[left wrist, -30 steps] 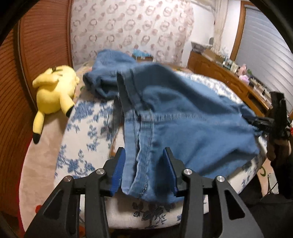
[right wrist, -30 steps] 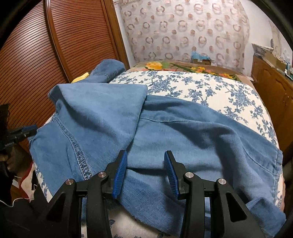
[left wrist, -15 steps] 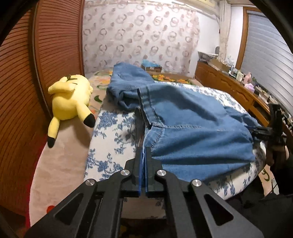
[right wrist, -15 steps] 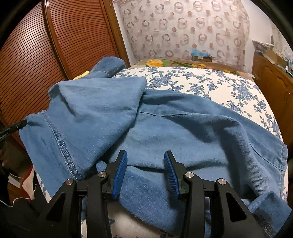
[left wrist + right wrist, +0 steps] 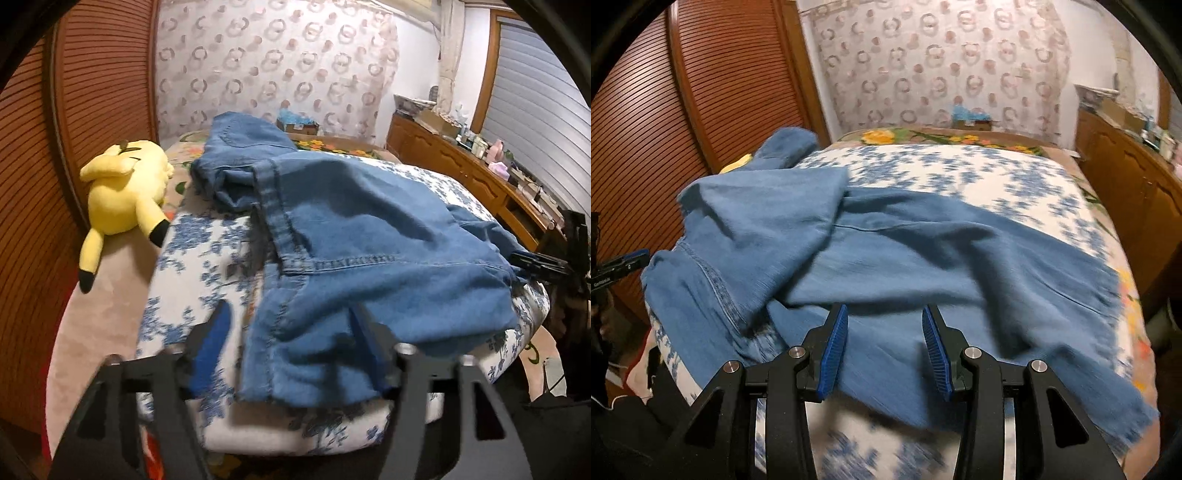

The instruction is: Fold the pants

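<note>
Blue denim pants (image 5: 369,251) lie loosely folded over on the floral bed (image 5: 195,266), with the waistband toward the near edge. My left gripper (image 5: 295,343) is open, its blue pads either side of the pants' near edge, holding nothing. In the right wrist view the pants (image 5: 886,251) spread across the bed (image 5: 960,173), one leg folded over at the left. My right gripper (image 5: 884,332) is open just above the near denim edge. The other gripper shows at the far right of the left wrist view (image 5: 535,260) and at the far left of the right wrist view (image 5: 620,267).
A yellow plush toy (image 5: 125,192) lies on the bed's left side beside a slatted wooden wardrobe (image 5: 37,166). A wooden dresser (image 5: 461,166) with several small items runs along the right wall. A patterned curtain (image 5: 942,66) hangs behind the bed.
My left gripper was shut on the pants' edge half a second ago and is now open, the cloth released onto the bed. The right gripper stayed open and shifted slightly.
</note>
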{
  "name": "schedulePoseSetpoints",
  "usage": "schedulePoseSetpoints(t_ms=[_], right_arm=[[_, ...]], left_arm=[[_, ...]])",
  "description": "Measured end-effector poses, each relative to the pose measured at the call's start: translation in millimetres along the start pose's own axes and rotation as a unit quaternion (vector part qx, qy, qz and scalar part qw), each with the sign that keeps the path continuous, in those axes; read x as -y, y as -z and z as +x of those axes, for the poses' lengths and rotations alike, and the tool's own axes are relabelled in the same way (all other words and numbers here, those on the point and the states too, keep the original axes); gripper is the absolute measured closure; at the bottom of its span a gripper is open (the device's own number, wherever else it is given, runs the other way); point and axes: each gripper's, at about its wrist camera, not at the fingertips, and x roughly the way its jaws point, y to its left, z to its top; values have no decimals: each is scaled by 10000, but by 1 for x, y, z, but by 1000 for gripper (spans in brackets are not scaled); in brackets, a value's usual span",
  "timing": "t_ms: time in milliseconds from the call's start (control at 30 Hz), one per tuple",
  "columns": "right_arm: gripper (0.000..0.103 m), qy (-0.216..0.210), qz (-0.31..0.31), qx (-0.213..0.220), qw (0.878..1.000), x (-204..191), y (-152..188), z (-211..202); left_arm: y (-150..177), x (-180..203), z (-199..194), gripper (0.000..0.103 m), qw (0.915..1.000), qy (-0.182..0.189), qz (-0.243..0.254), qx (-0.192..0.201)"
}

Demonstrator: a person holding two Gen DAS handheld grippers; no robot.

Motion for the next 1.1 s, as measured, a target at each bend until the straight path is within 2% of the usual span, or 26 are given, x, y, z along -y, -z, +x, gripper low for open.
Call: schedulePoseSetpoints(t_ms=[233,433,567,700,967,1000,1100], right_arm=[[59,472,242,191,9984,44,18,-37],[59,734,434,339,9958,87,17,-56],[59,934,402,279,9944,111,9,-49],[59,881,473,95,9949,131,2,-30],[59,921,416,-481,9937,140,-9,6],[61,947,378,-462,9937,141,-10,8],[82,830,370,-489,9947,143,-15,12]], left_arm=[[-20,40,13,27,9991,286,289,109],[-37,77,32,27,9970,504,577,114],[-43,97,47,27,9952,630,748,-4],[-50,118,59,27,9934,721,881,-105],[-56,138,76,27,9910,773,1070,-226],[-56,139,78,27,9909,762,1084,-248],[-55,140,87,28,9905,748,1097,-347]])
